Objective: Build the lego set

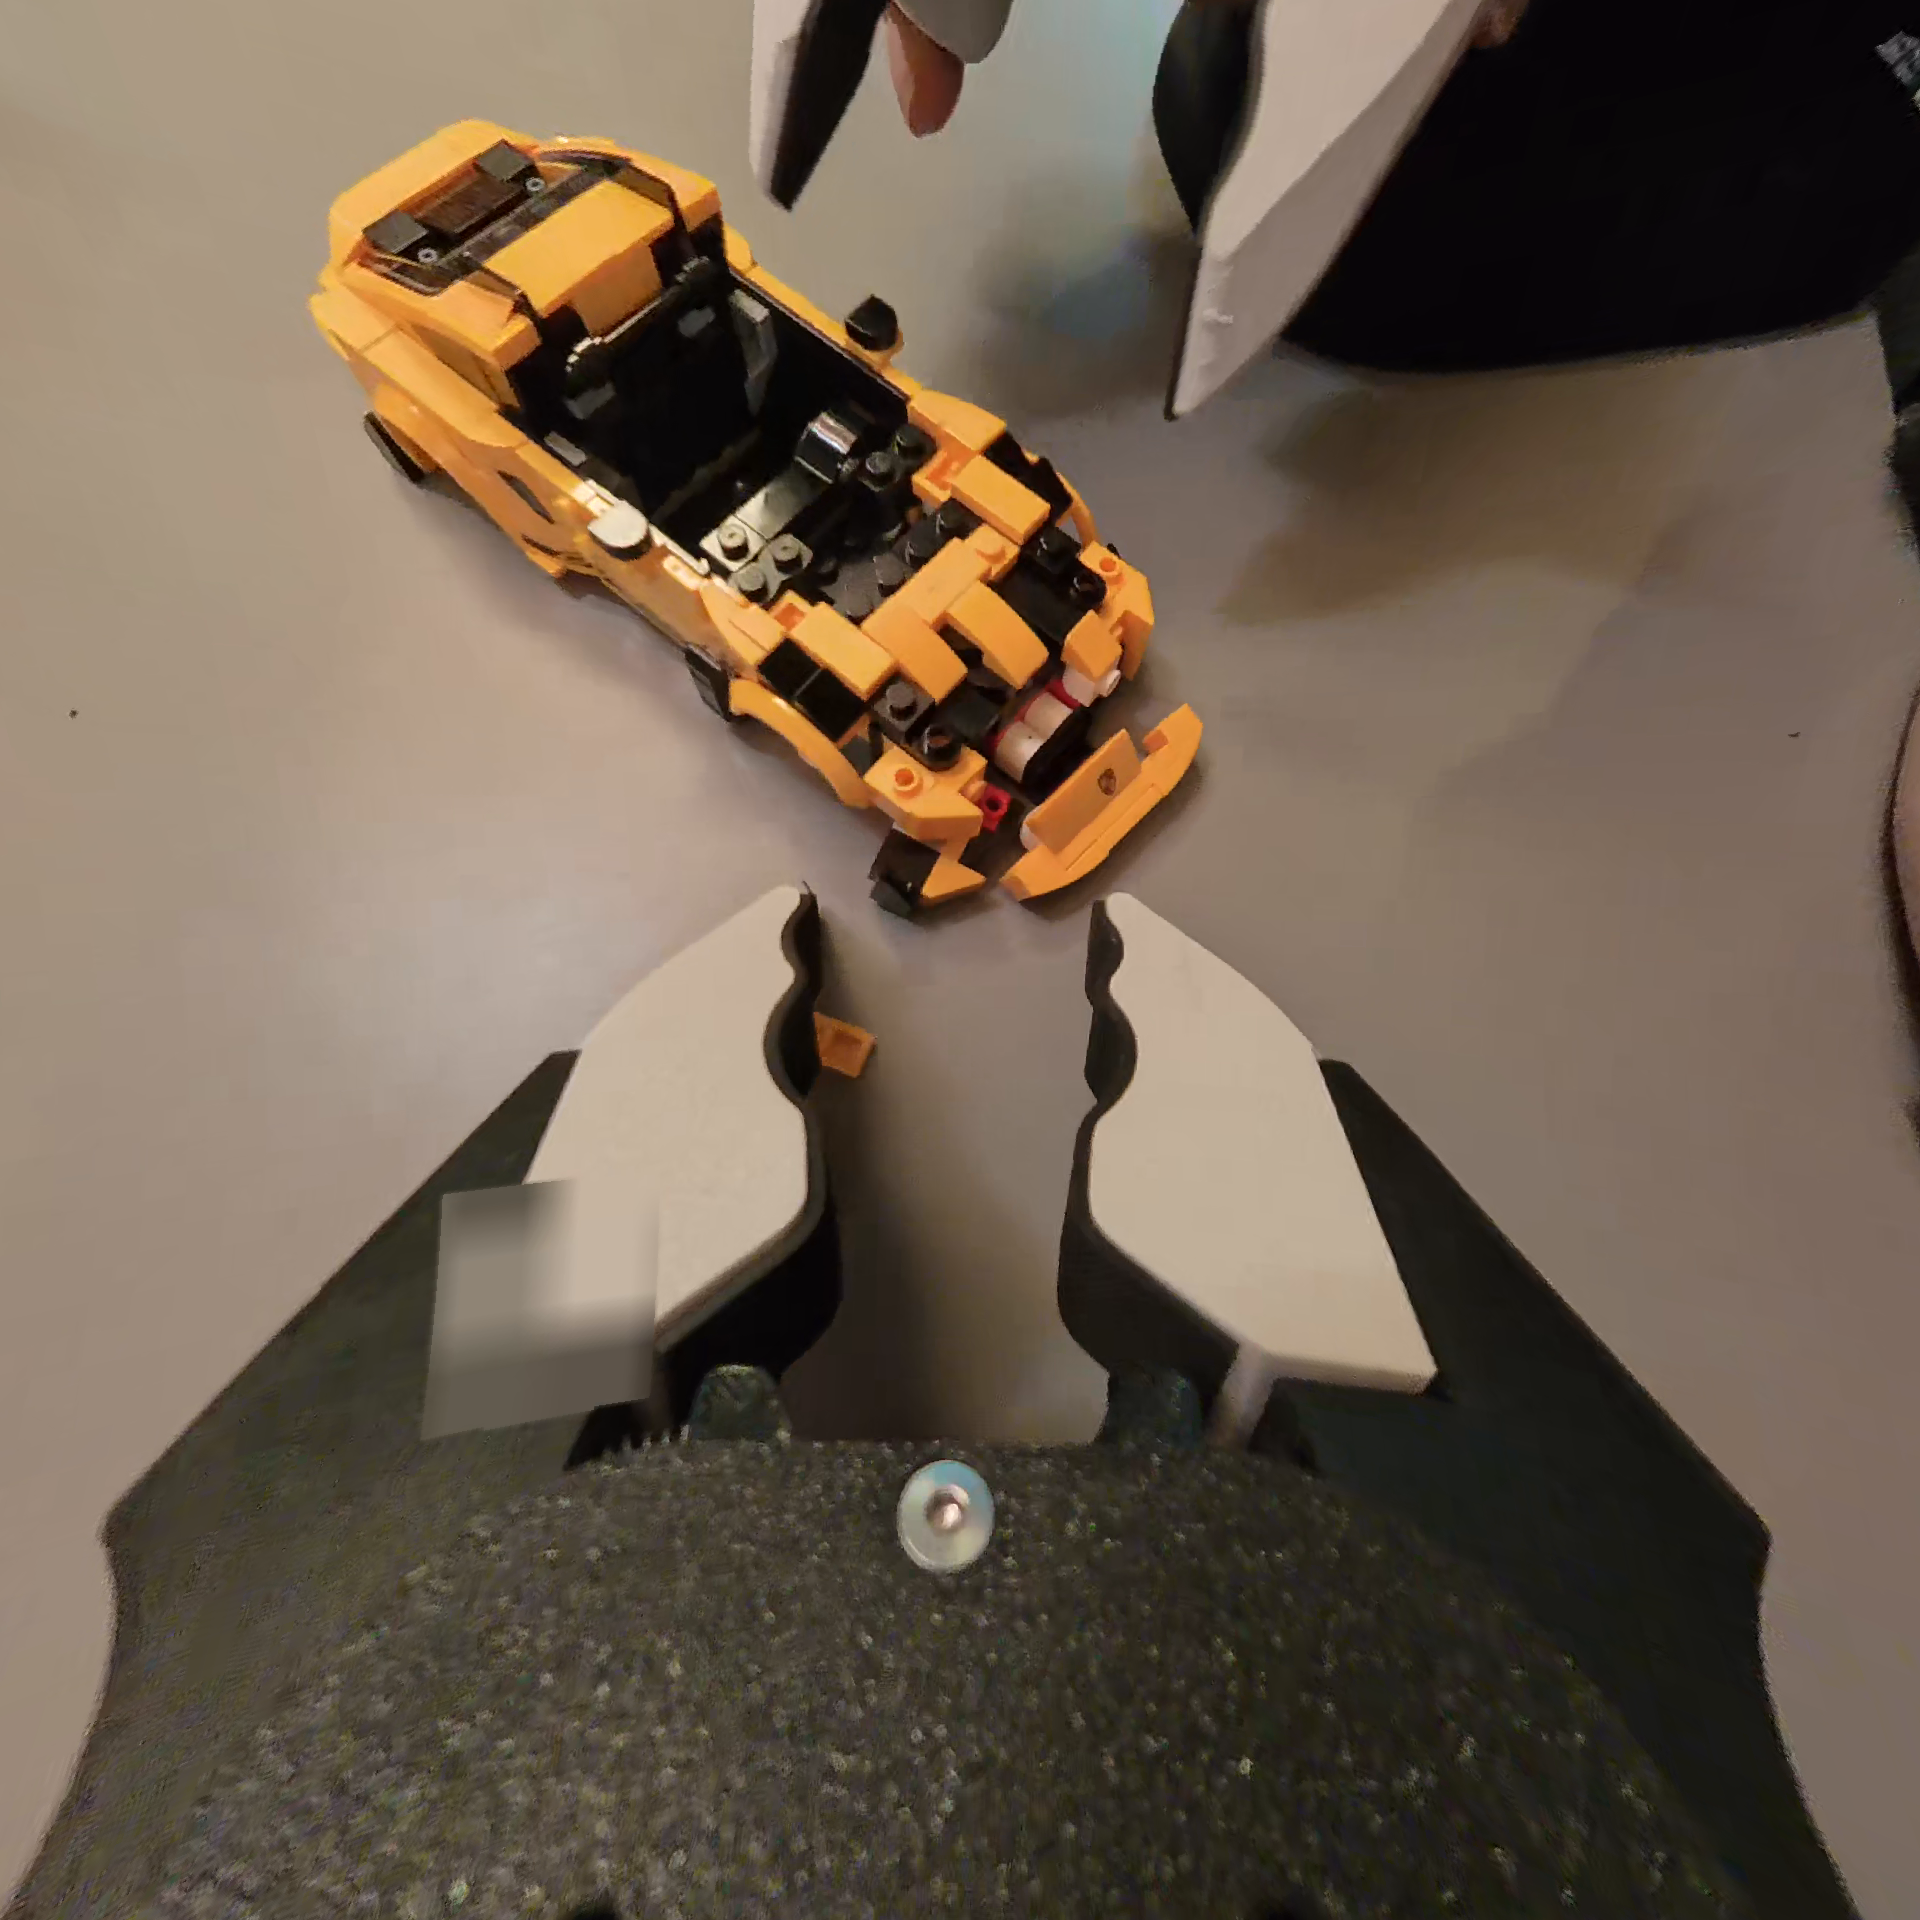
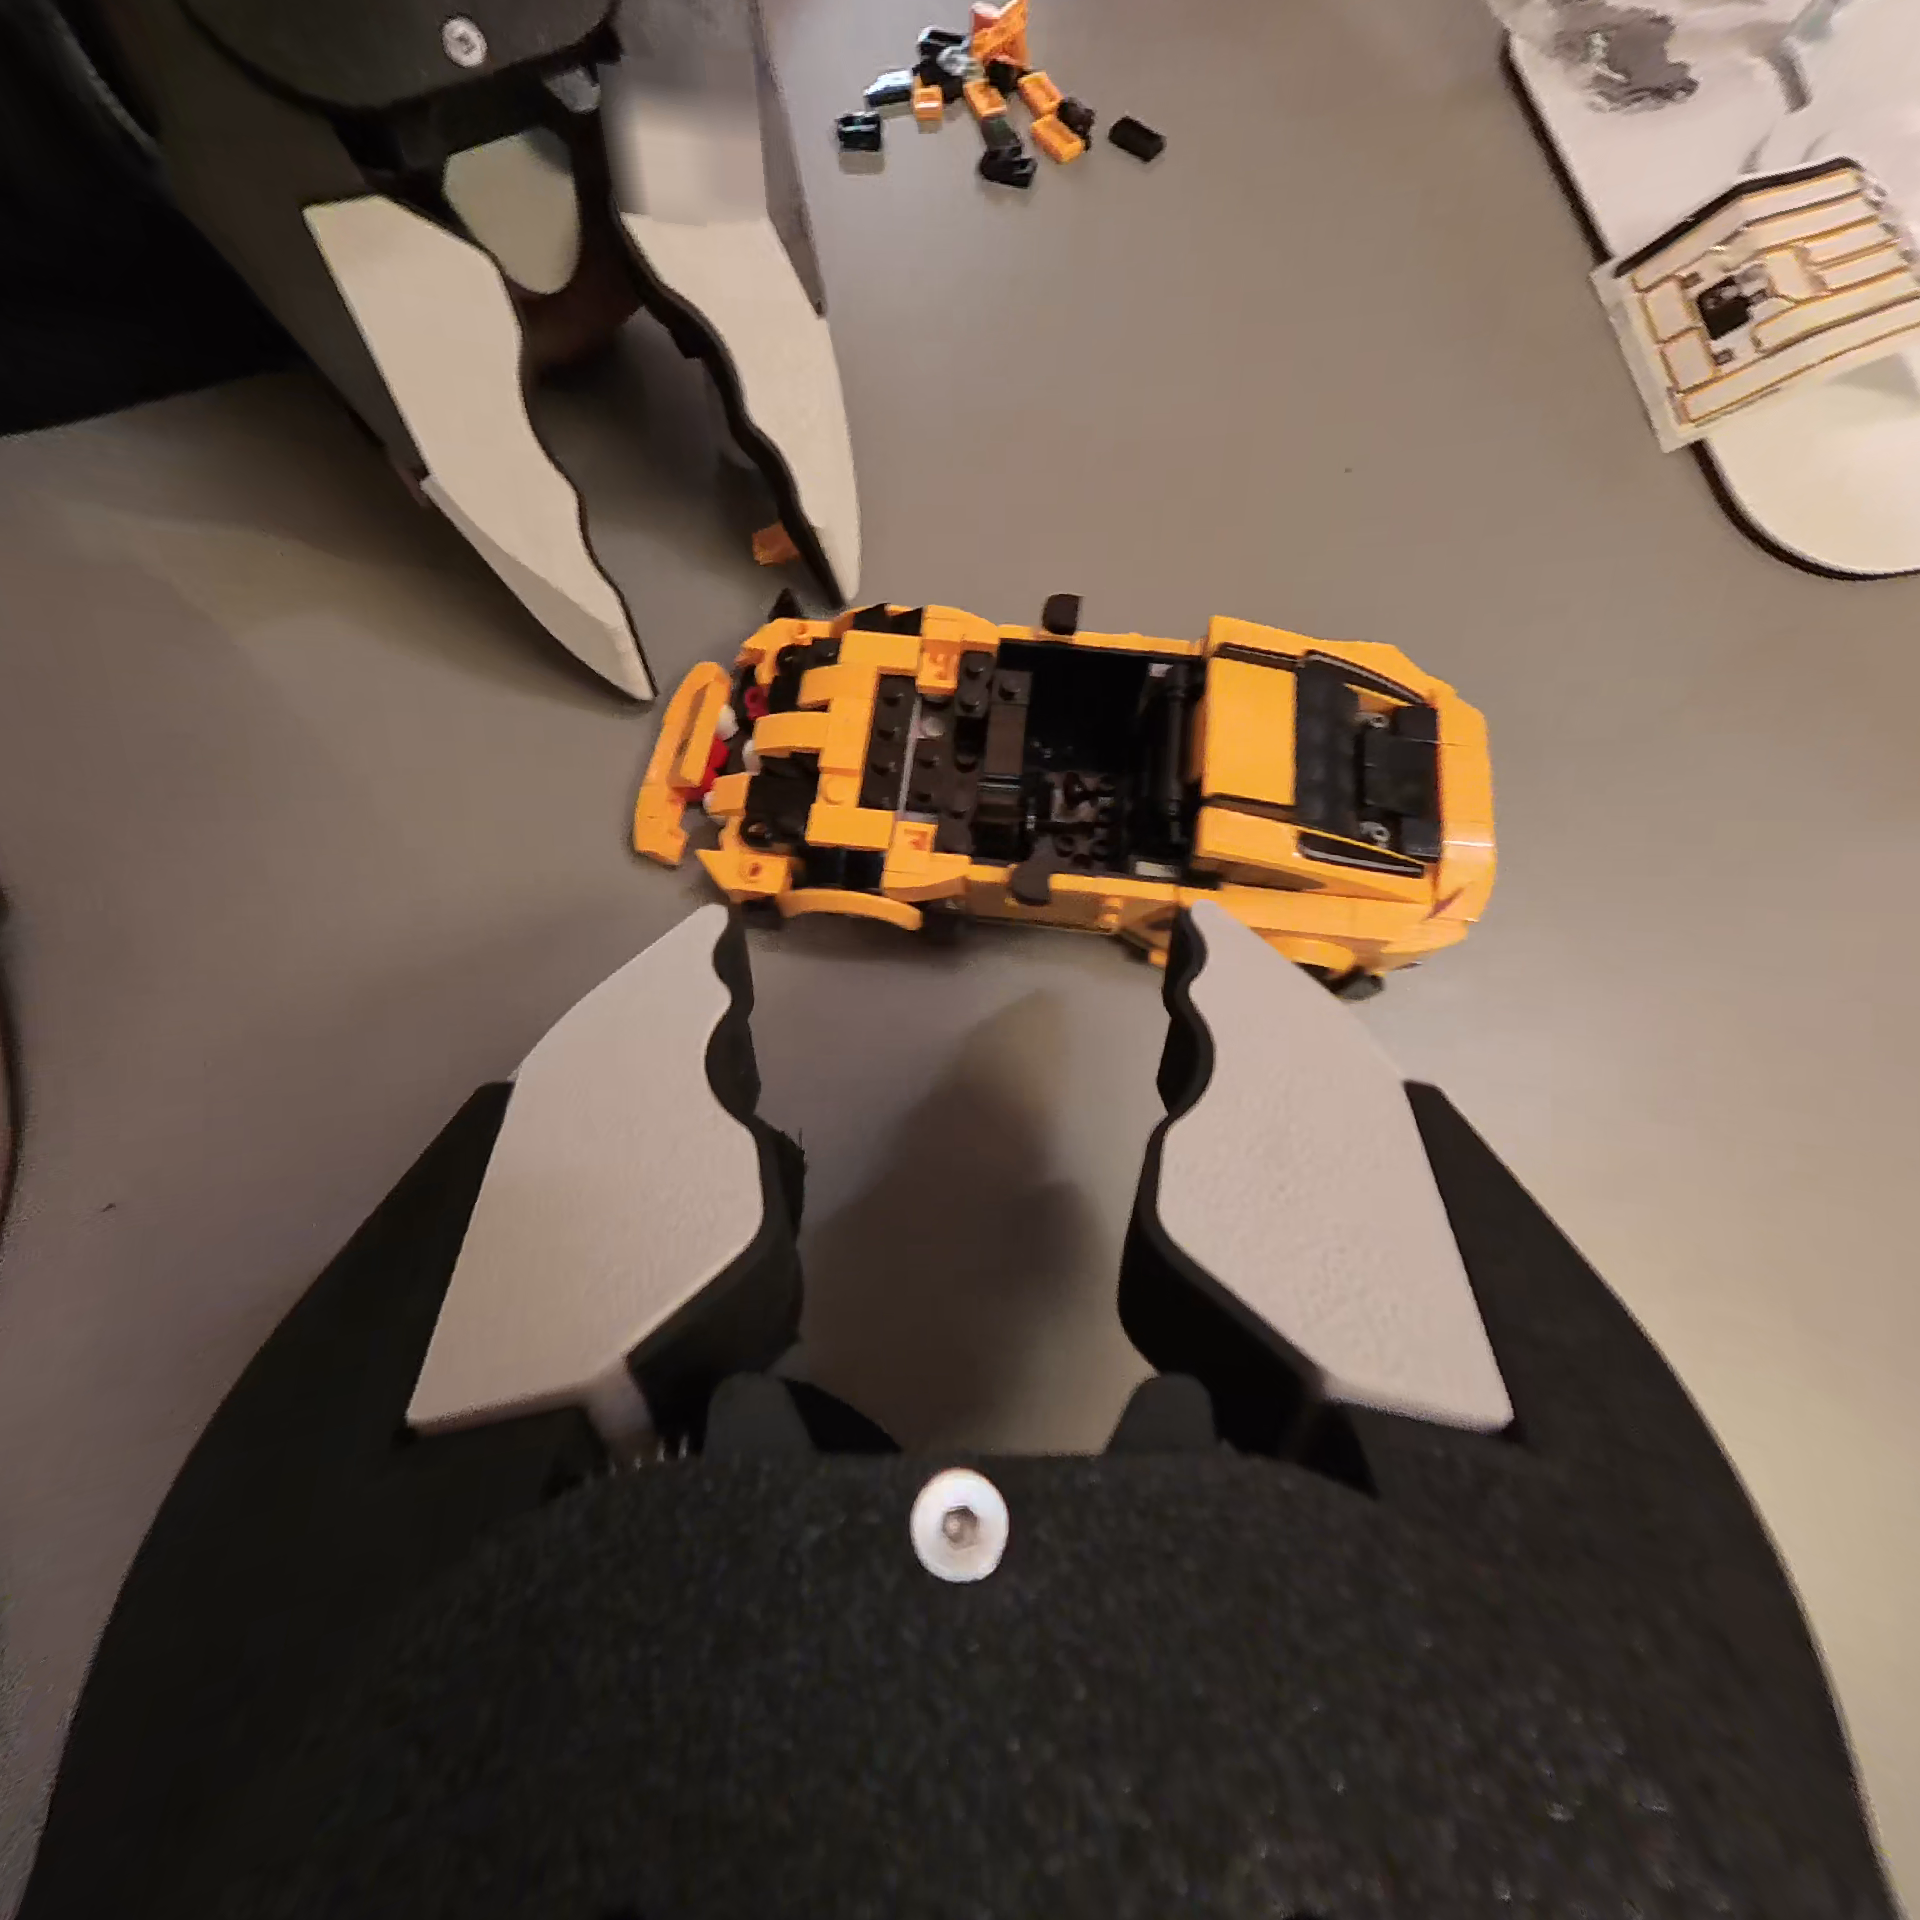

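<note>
Both sets of jaws stand apart and clamp nothing: my left gripper (image 1: 951, 914) fills the bottom of its view with its tips just short of the car's nose, and my right gripper (image 2: 951, 925) at the bottom of its view has its tips just beside the car's near flank. A small orange piece (image 1: 844, 1047) sits against the inner edge of one left finger, low centre of the left view; I can't tell whether it lies on the table (image 1: 260, 779) or clings to the pad, and the finger covers part of it. Mid-frame in both views is the lego car (image 2: 1060, 769), orange and black, standing on the grey table, cockpit open, hood area full of bare black studs, so I judge the build well along but unfinished. Front bumper section (image 1: 1101, 810) looks splayed off the nose, maybe not seated. Risks as I judge them: closing the left jaws carelessly flicks the small piece away or nudges the car; pressing on the front could pop the loose-looking bumper; the right tips could shove the car sideways since nothing braces it. Far, top centre of the right view, a heap of loose pieces (image 2: 997, 94), too small to sort by type. Top right, a sticker sheet (image 2: 1756, 301) on a white tray (image 2: 1818, 499), both cut by the frame edge. Far wheels hidden by the body.
</note>
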Tool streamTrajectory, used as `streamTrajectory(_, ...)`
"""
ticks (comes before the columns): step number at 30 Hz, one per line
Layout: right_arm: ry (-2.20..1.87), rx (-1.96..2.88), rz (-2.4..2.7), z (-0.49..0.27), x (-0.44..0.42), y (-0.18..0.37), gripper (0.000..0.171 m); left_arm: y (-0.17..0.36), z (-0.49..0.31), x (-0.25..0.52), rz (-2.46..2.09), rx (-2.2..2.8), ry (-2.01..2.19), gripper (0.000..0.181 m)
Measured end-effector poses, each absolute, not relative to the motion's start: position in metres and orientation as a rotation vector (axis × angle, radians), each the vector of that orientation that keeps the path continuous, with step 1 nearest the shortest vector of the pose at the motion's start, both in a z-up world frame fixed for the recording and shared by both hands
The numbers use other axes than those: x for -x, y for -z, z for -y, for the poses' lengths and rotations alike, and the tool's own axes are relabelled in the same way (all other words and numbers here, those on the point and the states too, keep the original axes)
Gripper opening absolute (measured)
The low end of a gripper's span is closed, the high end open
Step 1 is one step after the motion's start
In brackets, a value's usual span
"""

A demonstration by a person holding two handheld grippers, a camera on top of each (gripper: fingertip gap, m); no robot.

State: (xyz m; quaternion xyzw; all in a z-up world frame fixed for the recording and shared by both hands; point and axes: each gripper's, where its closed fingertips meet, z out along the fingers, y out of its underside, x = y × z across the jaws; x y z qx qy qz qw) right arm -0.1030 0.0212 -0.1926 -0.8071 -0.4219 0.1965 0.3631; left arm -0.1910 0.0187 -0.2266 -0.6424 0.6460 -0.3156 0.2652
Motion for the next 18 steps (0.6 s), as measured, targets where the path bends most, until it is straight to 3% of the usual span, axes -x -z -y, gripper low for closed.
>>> streamTrajectory(12,-0.285,2.225,0.977,0.0,0.086,0.201,0.073,0.225,-0.049,0.206,-1.727,1.7,0.654,0.043)
streamTrajectory(18,-0.268,2.213,0.912,0.002,0.088,0.203,0.073,0.212,-0.087,0.222,-1.515,1.768,0.593,0.049)
